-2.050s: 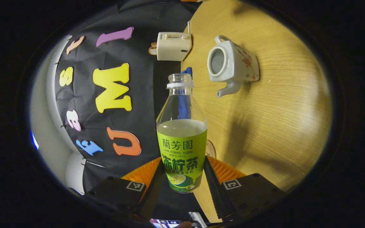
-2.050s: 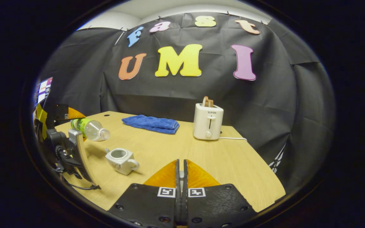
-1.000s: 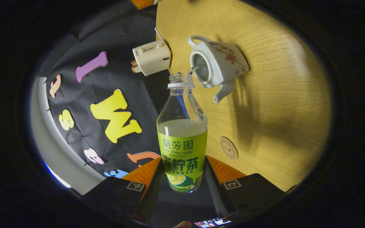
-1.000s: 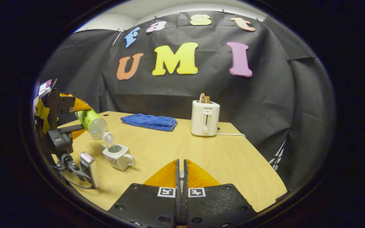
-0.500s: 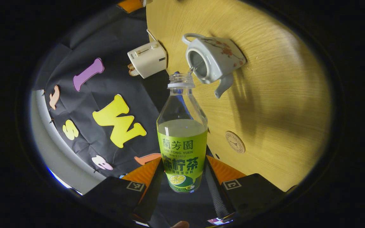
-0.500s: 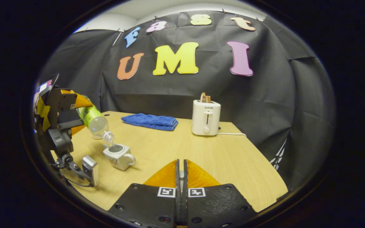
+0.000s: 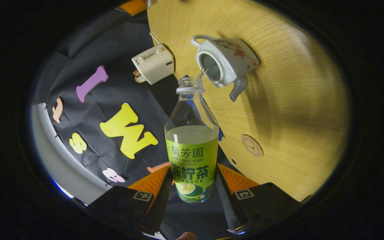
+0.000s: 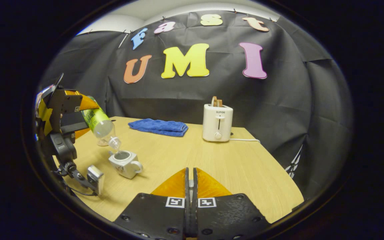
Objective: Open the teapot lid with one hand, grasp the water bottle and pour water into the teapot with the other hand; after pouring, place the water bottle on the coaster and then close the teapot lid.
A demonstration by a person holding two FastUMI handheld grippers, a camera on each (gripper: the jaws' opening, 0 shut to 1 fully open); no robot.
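The left hand-held gripper pinches a clear plastic water bottle with a green label low on its body, one finger pressed to each side of the label. In the right gripper view the same bottle sits at nine o'clock, tilted neck-down, its uncapped mouth just above the open top of a small white ceramic teapot with a red flower pattern. In the left gripper view a thin stream of water runs from the bottle's mouth into the teapot at twelve o'clock; the pot has no lid on it. The teapot stands on a light wooden bench.

A round brown coaster lies flat on the bench at about three o'clock from the bottle in the left gripper view, well apart from the teapot.

The right hand-held gripper sits at six o'clock of its own view with its fingers pressed together; something small and pale shows in the slit between them, too small to tell what.

At the bench's far edge a folded blue towel lies at eleven o'clock, and a white two-slot toaster with bread in it stands at one o'clock.
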